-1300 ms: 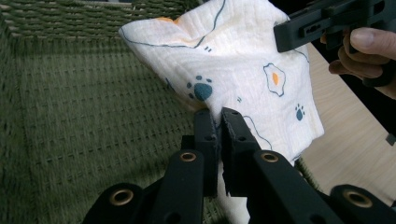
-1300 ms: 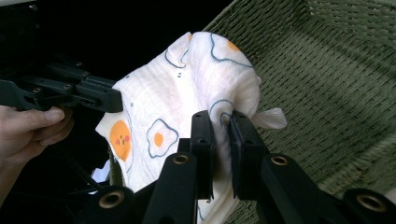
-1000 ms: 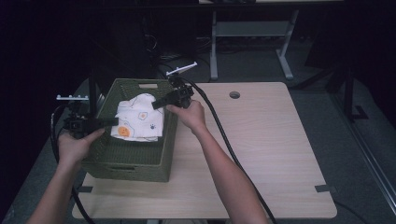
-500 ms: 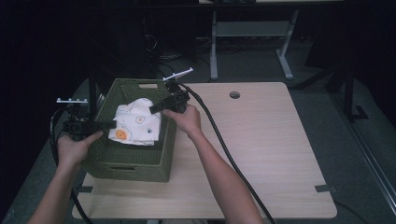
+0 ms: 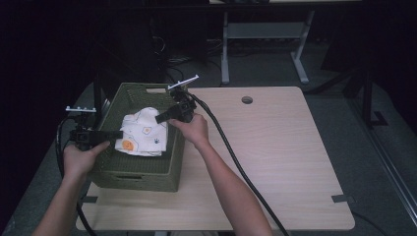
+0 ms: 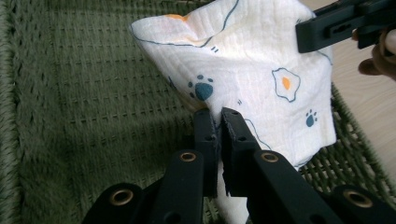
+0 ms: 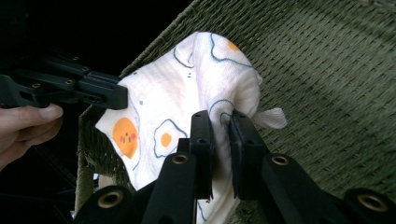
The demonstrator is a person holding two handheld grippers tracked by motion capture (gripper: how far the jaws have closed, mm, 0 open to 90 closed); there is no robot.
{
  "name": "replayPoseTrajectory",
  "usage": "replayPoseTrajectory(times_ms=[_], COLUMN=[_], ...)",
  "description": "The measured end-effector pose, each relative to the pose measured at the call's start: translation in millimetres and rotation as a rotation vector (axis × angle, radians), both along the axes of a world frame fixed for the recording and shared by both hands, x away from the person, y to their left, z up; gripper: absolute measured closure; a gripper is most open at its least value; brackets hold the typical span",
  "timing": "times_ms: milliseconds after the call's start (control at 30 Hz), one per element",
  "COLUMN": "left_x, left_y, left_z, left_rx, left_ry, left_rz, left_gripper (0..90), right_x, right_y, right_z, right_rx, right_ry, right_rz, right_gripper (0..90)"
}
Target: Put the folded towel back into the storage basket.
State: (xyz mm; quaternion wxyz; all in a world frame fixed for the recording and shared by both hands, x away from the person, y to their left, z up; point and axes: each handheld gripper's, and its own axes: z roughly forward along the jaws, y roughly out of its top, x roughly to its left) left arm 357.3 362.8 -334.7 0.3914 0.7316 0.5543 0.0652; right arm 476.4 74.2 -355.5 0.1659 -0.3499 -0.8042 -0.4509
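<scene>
While lowered deeper than a second ago, egg-print cloth (image 5: 142, 133) inside green woven basket (image 5: 129, 169) on tabletop (image 5: 275, 147), pinched by left claw (image 6: 217, 122) and right claw (image 7: 219, 123); likely being stowed.

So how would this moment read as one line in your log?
left gripper: shut on cloth | right gripper: shut on cloth | cloth: held over green basket | basket: on table
</scene>
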Motion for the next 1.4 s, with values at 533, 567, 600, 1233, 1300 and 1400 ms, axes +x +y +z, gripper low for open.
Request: replayPoseTrajectory(times_ms=[533,567,600,1233,1300,1400], left_x=[7.7,9.9,13.0,14.5,13.3,10.1], left_y=[-1.7,-3.0,-4.7,-1.5,-1.2,-4.7], left_z=[-5.5,-7.1,-10.4,-6.4,-3.8,0.7], left_rx=[0.041,0.059,0.104,0.053,0.03,0.025], left_ry=[0.025,0.028,0.033,0.028,0.017,-0.003], left_rz=[-0.002,0.002,0.036,0.081,0.079,0.067], left_gripper=[86.2,84.5,79.8,70.1,70.1,69.6], right_x=[0.2,0.7,1.0,0.7,1.2,-0.1], right_y=[0.0,1.3,2.0,-25.5,-31.1,-39.6], right_z=[-6.9,-7.5,-8.2,4.5,7.7,13.4], right_rx=[-0.001,-0.001,-0.007,0.016,0.022,0.03], right_ry=[0.0,0.0,0.001,-0.025,-0.027,-0.038], right_rz=[-0.008,-0.017,-0.025,-0.057,-0.06,-0.07], right_gripper=[80.0,73.2,66.8,58.9,58.7,58.2])
